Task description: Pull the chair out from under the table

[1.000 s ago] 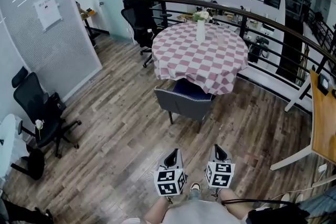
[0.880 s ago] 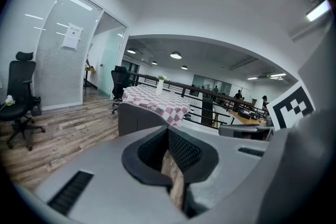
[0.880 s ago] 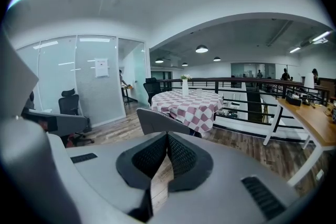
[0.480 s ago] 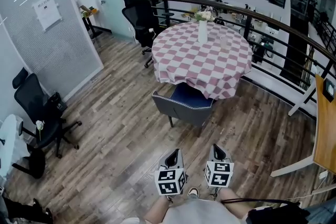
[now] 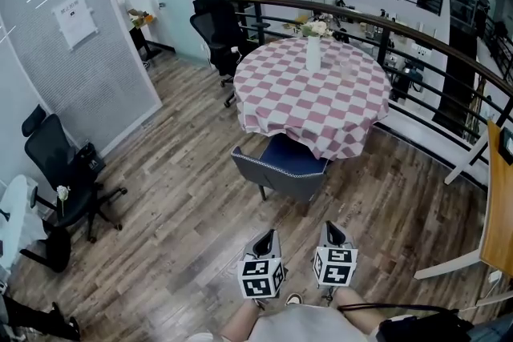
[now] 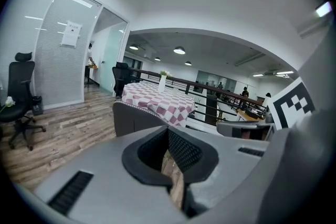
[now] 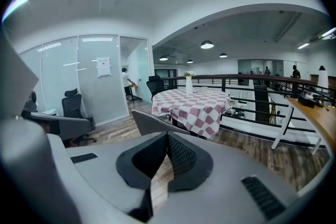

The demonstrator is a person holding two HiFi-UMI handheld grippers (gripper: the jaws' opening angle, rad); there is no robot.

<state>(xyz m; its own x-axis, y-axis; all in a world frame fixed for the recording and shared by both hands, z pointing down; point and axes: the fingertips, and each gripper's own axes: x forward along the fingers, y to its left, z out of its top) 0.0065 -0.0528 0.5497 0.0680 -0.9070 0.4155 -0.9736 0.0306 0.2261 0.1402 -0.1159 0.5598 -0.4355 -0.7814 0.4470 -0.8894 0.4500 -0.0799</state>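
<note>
Bench and chair sit a bit nearer and lower in the head view than a second ago; both grippers hold the same spot at the bottom edge. Left hand-held gripper (image 5: 264, 235) clenched, pads together, nothing between them. Right hand-held gripper (image 5: 333, 227) also clenched and empty. They are side by side over the wood plank floor (image 5: 176, 204), pointing at the bench. Dark grey chair with blue seat (image 5: 280, 171) stands at the near side of the round bench with pink-and-white chequered cloth (image 5: 317, 96), its seat partly under the cloth edge and its backrest toward the person, well apart from both grippers. White vase with flowers (image 5: 313, 50) stands upright on the bench. Black office chair (image 5: 60, 168) stands far left.
</note>
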